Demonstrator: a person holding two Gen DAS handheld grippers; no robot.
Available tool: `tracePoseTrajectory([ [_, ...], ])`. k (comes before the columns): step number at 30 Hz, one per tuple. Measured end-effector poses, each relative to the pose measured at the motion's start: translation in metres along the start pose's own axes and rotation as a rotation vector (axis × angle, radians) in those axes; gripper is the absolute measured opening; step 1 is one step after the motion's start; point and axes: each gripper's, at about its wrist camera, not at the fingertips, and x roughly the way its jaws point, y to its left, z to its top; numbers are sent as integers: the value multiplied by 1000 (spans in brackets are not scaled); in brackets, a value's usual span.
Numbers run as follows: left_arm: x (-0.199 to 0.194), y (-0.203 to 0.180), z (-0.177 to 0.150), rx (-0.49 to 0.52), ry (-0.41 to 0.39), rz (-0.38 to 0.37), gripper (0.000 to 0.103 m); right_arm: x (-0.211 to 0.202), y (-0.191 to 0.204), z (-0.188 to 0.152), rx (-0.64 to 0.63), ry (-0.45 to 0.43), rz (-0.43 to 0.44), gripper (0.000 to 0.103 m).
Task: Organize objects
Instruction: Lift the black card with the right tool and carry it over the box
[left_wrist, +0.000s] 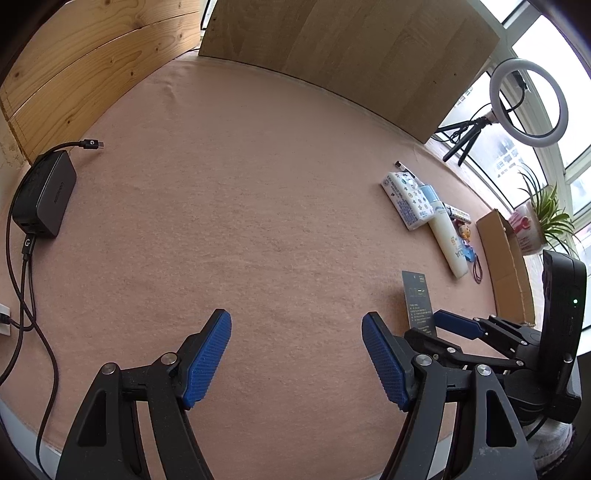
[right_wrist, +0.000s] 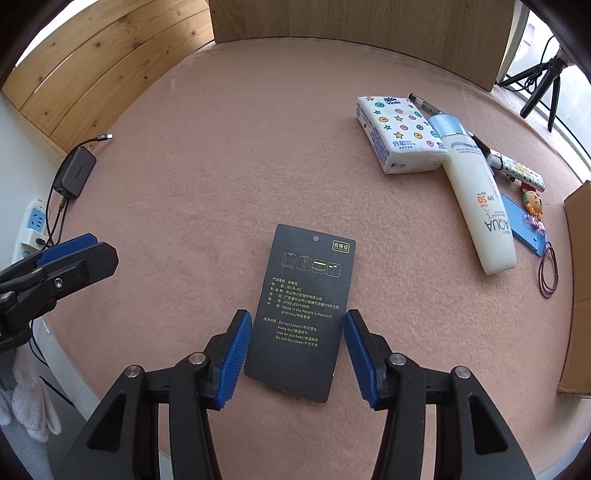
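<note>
A dark card (right_wrist: 303, 306) with printed care text lies on the pink cloth (right_wrist: 207, 206), its lower half between the fingers of my right gripper (right_wrist: 297, 354). The jaws stand open, blue pads close beside the card's long edges, with a thin gap on the right side. In the left wrist view the same card (left_wrist: 419, 299) shows by the right gripper's blue finger (left_wrist: 454, 323). My left gripper (left_wrist: 295, 354) hangs open over bare cloth, nothing between its pads. A tissue pack (right_wrist: 399, 133), a sunscreen tube (right_wrist: 476, 192) and a pen (right_wrist: 424, 103) lie grouped at the far right.
A blue card holder (right_wrist: 524, 229), a toy keychain (right_wrist: 533, 206) and hair ties (right_wrist: 548, 273) lie beside a cardboard box (right_wrist: 580, 288) at the right edge. A black charger (left_wrist: 44, 192) with cables sits far left near a power strip (right_wrist: 35, 225). Wooden boards (left_wrist: 332, 44) back the table.
</note>
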Motion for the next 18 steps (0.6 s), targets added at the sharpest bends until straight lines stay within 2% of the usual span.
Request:
tracePoseTrajectory([
  [8, 13, -40, 3, 41, 6, -15, 76, -40, -47, -10, 61, -77, 0, 48],
  [13, 23, -73, 6, 71, 12, -26, 76, -51, -59, -12, 99, -124, -10, 48],
  [18, 35, -105, 8, 94, 17, -36, 76, -68, -100, -18, 125, -156, -31, 48],
])
